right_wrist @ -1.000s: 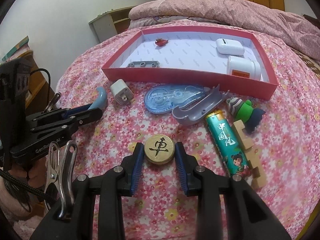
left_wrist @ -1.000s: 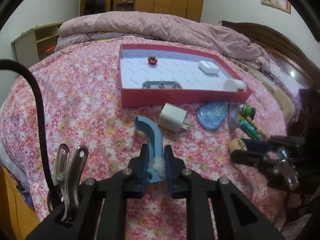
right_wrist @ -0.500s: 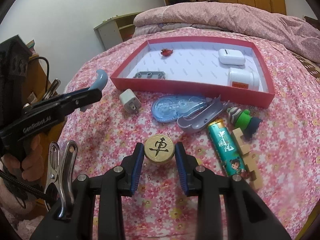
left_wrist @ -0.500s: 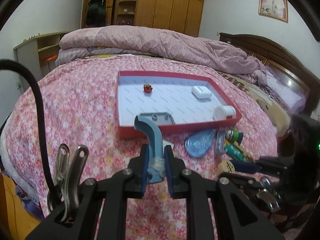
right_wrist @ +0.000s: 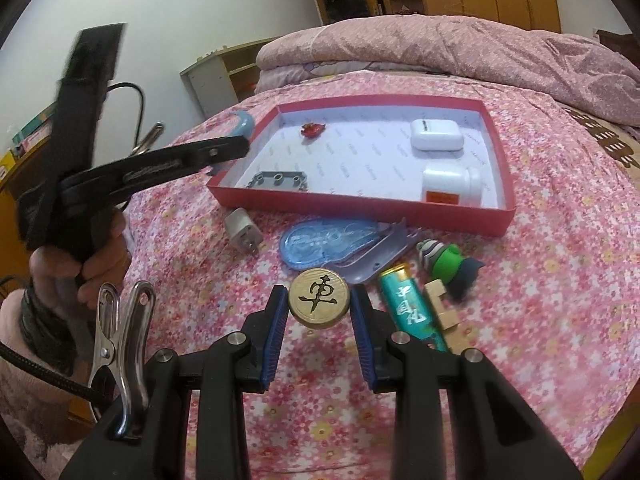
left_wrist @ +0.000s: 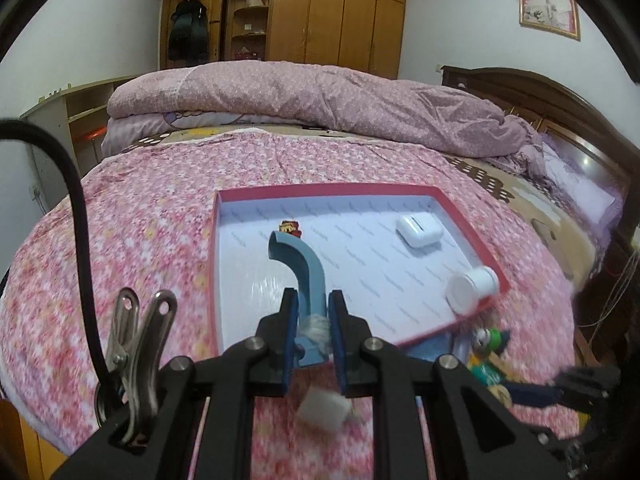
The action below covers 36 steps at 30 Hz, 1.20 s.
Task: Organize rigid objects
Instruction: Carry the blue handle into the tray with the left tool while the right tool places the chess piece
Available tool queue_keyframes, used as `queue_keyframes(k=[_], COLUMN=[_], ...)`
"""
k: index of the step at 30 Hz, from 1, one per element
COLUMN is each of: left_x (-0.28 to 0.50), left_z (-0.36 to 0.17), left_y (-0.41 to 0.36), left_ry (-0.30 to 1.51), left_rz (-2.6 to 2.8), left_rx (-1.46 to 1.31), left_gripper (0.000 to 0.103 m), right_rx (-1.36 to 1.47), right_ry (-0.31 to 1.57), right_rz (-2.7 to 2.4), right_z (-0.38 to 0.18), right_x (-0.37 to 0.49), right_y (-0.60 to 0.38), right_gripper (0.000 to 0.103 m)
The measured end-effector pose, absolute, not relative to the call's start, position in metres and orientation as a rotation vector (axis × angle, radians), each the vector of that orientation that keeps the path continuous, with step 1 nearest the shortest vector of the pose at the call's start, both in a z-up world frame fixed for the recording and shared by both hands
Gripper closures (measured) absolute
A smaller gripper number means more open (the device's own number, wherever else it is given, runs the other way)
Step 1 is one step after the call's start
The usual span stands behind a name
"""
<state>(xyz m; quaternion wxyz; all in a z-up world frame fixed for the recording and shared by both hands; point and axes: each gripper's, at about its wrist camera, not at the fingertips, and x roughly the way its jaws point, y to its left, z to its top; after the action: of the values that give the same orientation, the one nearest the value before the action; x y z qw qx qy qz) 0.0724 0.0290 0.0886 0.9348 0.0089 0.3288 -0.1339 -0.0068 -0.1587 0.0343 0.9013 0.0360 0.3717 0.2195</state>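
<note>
While four items lie in the red tray (right_wrist: pixel 362 204), left tongs (left_wrist: pixel 313 314) clamp one blue hook (left_wrist: pixel 298 268), right tongs (right_wrist: pixel 319 312) clamp one chess piece (right_wrist: pixel 319 298).

round wooden chess piece (right_wrist: pixel 319 302) sits between right tongs (right_wrist: pixel 319 312); shallow red cardboard tray (right_wrist: pixel 362 209) ahead, white earbud case (right_wrist: pixel 436 134) and white plastic bottle (right_wrist: pixel 450 184) inside, right.

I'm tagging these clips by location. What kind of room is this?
A bedroom in a home. The work surface is a bed with a pink floral bedspread, a rolled quilt lies at its far side, a dark wooden headboard stands at the right, and a wooden wardrobe lines the back wall.
</note>
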Motion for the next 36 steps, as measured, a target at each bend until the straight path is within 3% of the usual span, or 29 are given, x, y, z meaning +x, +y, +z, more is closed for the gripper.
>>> queue_keyframes(k=[23, 30, 36], left_x=[0.150, 0.137, 0.122], left_z=[0.050, 0.059, 0.069], left_y=[0.021, 0.021, 0.025], left_ry=[0.786, 0.753, 0.734], left_rz=[-0.226, -0.210, -0.193], left_rx=[-0.012, -0.023, -0.052], left_gripper=[0.086, 0.057, 0.053], right_rx=[0.029, 0.043, 0.050], right_ry=[0.719, 0.728, 0.717], right_rz=[0.346, 0.318, 0.282], right_z=[0.061, 0.063, 0.067], right_x=[0.030, 0.060, 0.087], right_y=[-0.192, -0.203, -0.207], right_gripper=[0.070, 0.070, 0.070])
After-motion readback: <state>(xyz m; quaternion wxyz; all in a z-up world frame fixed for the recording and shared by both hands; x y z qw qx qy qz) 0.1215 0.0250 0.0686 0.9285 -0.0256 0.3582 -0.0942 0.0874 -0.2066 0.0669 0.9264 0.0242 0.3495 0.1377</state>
